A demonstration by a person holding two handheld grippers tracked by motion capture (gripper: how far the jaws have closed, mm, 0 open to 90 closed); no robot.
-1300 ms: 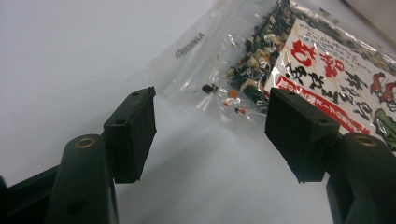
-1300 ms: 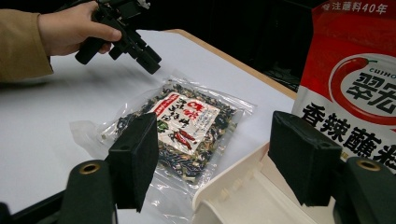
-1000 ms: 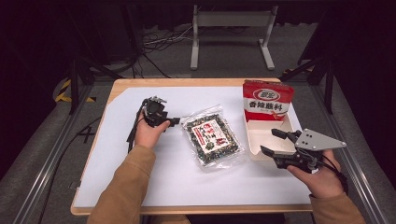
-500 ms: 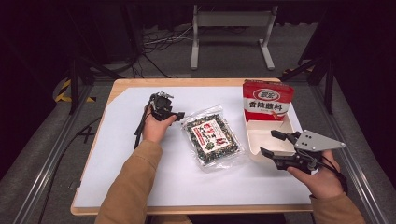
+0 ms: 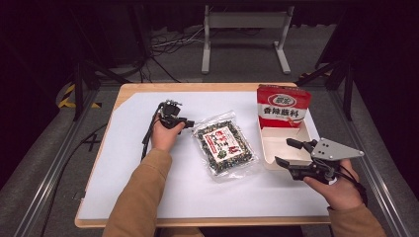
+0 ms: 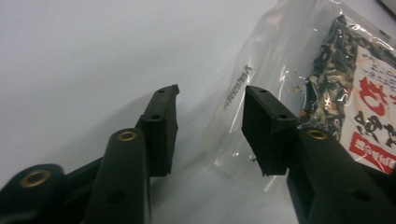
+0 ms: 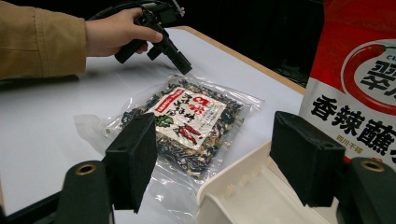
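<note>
Clear packet (image 5: 225, 147) lies flat on the surface; left gripper (image 6: 210, 126) has moved up to its edge, jaws wide open and empty, right gripper (image 5: 295, 154) likewise open, grasp likely next.

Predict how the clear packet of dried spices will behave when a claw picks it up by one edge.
The clear packet lies flat with loose dried bits, so it probably sags. Its glossy film may slip. It looks light; the left claw, jaws open, is at its empty sealed edge.
</note>
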